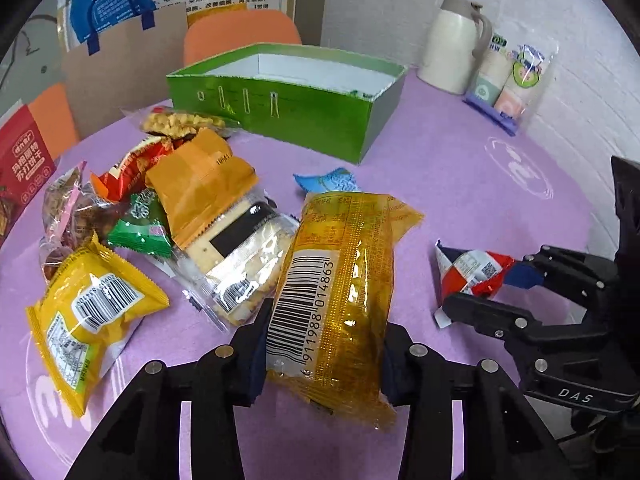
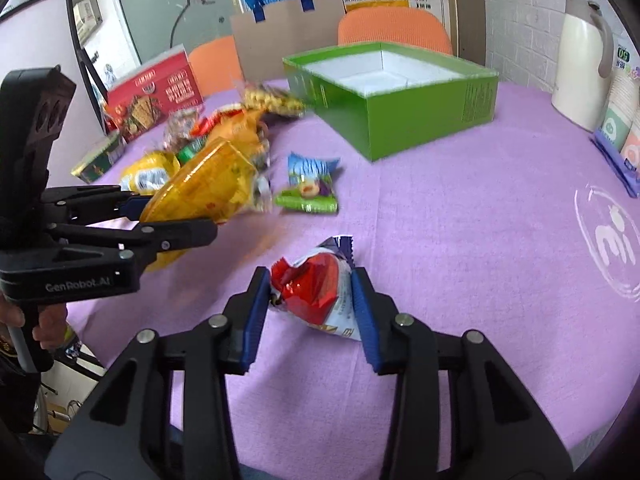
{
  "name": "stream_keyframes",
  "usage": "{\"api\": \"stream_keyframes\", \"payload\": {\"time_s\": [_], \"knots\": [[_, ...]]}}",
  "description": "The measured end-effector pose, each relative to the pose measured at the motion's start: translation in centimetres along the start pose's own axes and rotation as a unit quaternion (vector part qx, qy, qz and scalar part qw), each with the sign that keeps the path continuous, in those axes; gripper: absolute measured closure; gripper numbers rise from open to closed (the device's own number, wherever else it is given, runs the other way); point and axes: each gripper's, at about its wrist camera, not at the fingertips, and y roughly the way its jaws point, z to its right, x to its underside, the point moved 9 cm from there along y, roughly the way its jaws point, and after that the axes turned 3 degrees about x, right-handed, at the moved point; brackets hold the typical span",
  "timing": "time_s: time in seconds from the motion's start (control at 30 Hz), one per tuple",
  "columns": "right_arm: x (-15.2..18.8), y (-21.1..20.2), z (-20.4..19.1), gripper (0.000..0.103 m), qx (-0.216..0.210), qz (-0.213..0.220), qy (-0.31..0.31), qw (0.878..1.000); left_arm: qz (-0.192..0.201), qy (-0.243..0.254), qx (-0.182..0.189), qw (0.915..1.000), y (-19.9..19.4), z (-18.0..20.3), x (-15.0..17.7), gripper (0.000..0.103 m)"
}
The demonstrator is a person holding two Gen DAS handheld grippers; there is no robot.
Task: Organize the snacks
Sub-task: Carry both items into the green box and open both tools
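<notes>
My left gripper [image 1: 325, 360] is shut on a long amber packet [image 1: 344, 280] with a barcode, its pads pressing both long sides. In the right wrist view the same gripper [image 2: 176, 216] holds that amber packet [image 2: 208, 184] a little above the purple cloth. My right gripper [image 2: 310, 308] is shut on a red, white and blue snack packet [image 2: 316, 288] low over the cloth; the left wrist view shows this gripper [image 1: 486, 288] on the same packet [image 1: 468, 270]. An open green box [image 1: 300, 116] [image 2: 420, 120] stands at the back, white inside. A pile of snack packets [image 1: 168, 208] lies at the left.
A blue-green packet [image 2: 310, 180] lies alone before the box. A white jug [image 2: 580, 64] and a pack of paper cups [image 1: 508, 80] stand at the back right. A red carton [image 2: 152, 100], a paper bag [image 2: 280, 36] and orange chairs [image 2: 392, 28] are behind the table.
</notes>
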Motion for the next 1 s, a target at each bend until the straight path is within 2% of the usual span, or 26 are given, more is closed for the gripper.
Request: {"api": "stream_keyframes", "payload": {"time_s": [0.07, 0.2, 0.4, 0.53, 0.67, 1.0], "knots": [[-1.6, -1.0, 0.1, 0.060, -0.006, 0.019, 0.001, 1.000, 0.022, -0.001, -0.011, 0.9997, -1.4, -0.1, -1.2, 0.060], [-5.5, -1.9, 0.9, 0.060, 0.001, 0.056, 0.000, 0.998, 0.063, -0.012, -0.011, 0.9979, -4.2, -0.8, -4.2, 0.060], [-11.4, -0.6, 2.9, 0.060, 0.028, 0.090, 0.013, 0.995, 0.109, -0.036, -0.033, 0.9928, -5.7, -2.6, -10.3, 0.060], [-14.5, 0.6, 4.5, 0.060, 0.021, 0.102, 0.030, 0.994, 0.117, -0.045, -0.056, 0.9905, -4.6, -3.8, -14.5, 0.060], [-16.8, 2.6, 6.5, 0.060, 0.028, 0.100, 0.039, 0.994, 0.113, -0.057, -0.060, 0.9902, -2.4, -4.6, -17.6, 0.060], [-19.1, 7.2, 10.5, 0.060, 0.039, 0.081, 0.054, 0.994, 0.084, -0.078, -0.060, 0.9916, 4.1, -6.2, -21.6, 0.060]]}}
